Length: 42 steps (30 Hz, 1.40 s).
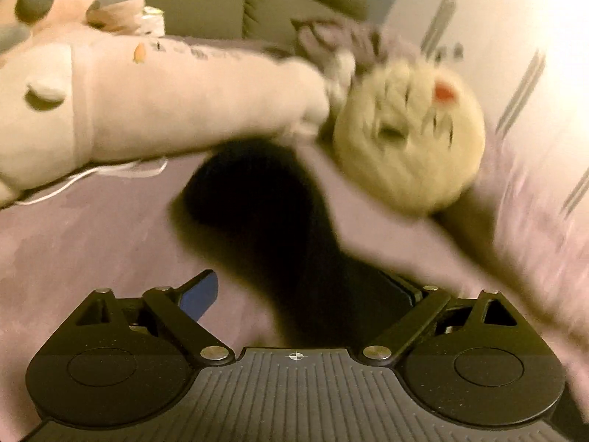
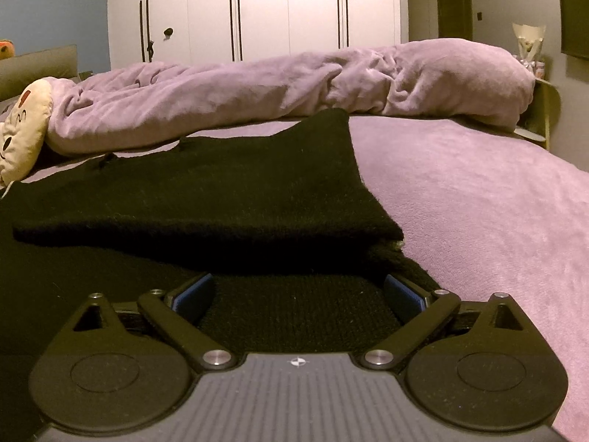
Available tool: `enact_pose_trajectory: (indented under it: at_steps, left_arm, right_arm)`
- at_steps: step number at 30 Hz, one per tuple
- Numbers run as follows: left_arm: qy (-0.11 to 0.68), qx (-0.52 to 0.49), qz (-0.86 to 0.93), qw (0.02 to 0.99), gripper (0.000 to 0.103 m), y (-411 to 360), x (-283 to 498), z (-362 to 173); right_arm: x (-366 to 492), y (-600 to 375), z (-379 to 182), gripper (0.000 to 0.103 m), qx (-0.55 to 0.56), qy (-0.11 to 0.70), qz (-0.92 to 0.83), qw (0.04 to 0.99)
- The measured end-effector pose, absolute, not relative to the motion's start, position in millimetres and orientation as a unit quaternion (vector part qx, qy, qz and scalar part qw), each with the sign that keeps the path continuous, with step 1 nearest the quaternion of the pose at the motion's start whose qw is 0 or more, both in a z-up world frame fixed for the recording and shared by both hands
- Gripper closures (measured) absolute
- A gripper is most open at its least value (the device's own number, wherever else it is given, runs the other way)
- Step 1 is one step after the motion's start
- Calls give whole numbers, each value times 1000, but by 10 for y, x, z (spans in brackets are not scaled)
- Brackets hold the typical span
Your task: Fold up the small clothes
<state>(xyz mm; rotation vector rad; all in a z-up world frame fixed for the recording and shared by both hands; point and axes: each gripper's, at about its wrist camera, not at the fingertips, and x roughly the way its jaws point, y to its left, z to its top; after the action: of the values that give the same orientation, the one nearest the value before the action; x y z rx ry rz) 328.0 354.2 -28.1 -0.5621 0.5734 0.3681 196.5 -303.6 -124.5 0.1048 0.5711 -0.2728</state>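
Right claw spread over black garment on bed.

The left black plastic two-finger gripper and the matching right one share ribbed grey centre plates, round black side discs, silver pivot screws, blue finger pads and small crosshair marks.

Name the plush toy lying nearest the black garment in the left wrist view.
The round cream plush, beside the black garment; the long pink-white plush stretches away to the left.
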Motion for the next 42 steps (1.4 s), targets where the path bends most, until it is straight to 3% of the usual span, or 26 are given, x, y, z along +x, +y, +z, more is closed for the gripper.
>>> enact_pose_trajectory:
  at_steps: [4,7,8,10,14,20,24,26,28,29,33,38,42]
  left_arm:
    - [293,-327,205,875,7,3879,3689,-340]
    - [309,-362,199,856,45,4054,3899,-427]
    - [310,-376,195,851,50,4102,3924,-452]
    - [308,-393,195,844,86,4167,3955,-493]
    - [297,-317,193,880,90,3931,3908,-307]
    - [249,-83,61,963,90,2514,3706,264]
    - [274,28,-55,960,85,1330,3473,144]
    - [284,66,-89,952,71,890,3341,-71]
    - [307,73,-104,943,27,617,3185,-280]
    - [317,74,-110,939,21,541,3100,-365]
    - [333,58,-108,935,19,572,2674,-558]
    - [356,8,14,934,17,1166,2268,-683]
    - [387,-55,83,917,17,1578,2131,-799]
  right_arm:
    - [1967,-3024,-1247,4,49,280,-136,949]
    - [1970,-3031,-1248,4,49,279,-136,949]
    - [1970,-3033,-1250,4,50,279,-136,949]
    - [1972,-3036,-1253,4,50,279,-136,949]
    - [1971,-3035,-1253,4,50,279,-136,949]
    - [1970,-3033,-1251,4,50,278,-136,950]
    - [1965,-3035,-1247,4,52,277,-136,950]
    - [1956,-3039,-1237,4,55,276,-135,950]
    - [1945,-3048,-1229,4,58,275,-133,950]
    - [1944,-3051,-1225,4,59,275,-132,951]
    - [1943,-3049,-1212,4,58,278,-132,950]
    - [2051,-2957,-1071,4,49,313,-151,936]
    - [2109,-2715,-810,10,171,283,-81,940]
